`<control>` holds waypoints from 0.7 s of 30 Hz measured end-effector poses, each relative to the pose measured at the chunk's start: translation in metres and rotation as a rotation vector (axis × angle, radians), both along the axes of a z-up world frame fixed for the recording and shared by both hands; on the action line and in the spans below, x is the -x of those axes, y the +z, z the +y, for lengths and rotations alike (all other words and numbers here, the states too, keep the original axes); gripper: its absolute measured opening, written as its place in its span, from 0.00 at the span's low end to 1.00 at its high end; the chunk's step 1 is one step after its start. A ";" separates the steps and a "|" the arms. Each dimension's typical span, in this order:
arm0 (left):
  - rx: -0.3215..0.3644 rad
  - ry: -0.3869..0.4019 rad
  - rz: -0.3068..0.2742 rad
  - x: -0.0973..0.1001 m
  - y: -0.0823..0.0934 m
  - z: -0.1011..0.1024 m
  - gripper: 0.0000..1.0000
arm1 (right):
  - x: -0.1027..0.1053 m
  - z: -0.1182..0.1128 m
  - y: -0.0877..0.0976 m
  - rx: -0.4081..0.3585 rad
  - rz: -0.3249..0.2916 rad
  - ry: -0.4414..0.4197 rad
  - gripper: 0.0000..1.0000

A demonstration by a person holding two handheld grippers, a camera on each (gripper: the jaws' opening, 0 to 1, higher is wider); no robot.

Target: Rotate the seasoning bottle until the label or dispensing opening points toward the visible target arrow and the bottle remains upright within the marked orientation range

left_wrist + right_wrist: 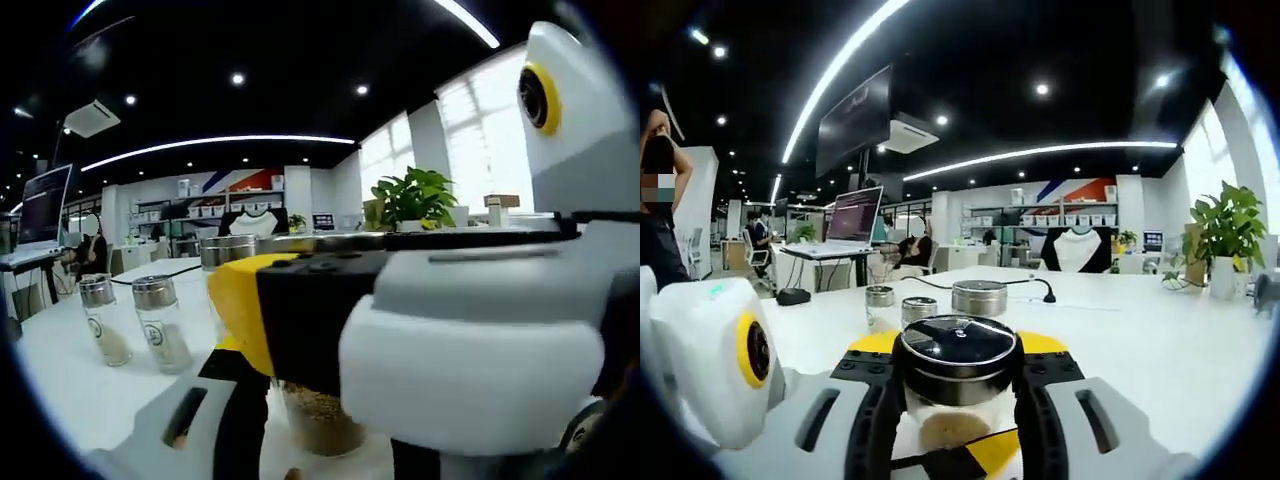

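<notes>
The other gripper crosses from the right, close to the lens: a white body, a black and yellow middle part, and a pale foam-like block in front. Beneath it a bottle with grainy tan contents stands on the white table; whether the jaws touch it cannot be told. This view's own jaw rises at the bottom, white and black. Toward the table's left edge stand two small jars, just beside each other, upright, with metal caps and pale contents. Farther back sits a metal tin. A laptop is at far left, a plant near the windows.
</notes>
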State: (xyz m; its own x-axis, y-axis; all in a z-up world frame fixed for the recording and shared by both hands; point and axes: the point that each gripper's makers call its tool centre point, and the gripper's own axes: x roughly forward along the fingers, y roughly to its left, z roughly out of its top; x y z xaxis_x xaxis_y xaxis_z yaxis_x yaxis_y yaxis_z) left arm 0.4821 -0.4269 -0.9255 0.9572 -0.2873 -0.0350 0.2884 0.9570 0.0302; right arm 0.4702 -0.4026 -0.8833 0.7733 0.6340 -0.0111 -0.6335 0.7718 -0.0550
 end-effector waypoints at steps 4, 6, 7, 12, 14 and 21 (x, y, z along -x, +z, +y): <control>0.009 0.002 -0.006 0.001 0.000 0.000 0.45 | -0.002 -0.001 0.000 -0.002 -0.004 0.006 0.41; 0.010 0.002 -0.008 0.001 0.000 0.000 0.45 | -0.001 -0.001 0.000 -0.001 -0.009 0.017 0.41; 0.011 0.002 -0.008 0.002 0.000 0.001 0.45 | 0.000 0.000 0.000 -0.004 -0.017 0.035 0.41; 0.011 -0.030 0.004 0.004 -0.001 0.000 0.45 | 0.002 0.001 0.001 -0.018 -0.025 0.092 0.41; 0.000 -0.041 0.006 0.004 -0.001 0.001 0.45 | 0.002 0.003 0.001 -0.029 -0.030 0.120 0.41; -0.038 -0.105 0.011 0.004 0.000 0.000 0.46 | 0.005 0.008 0.002 -0.038 -0.030 0.234 0.41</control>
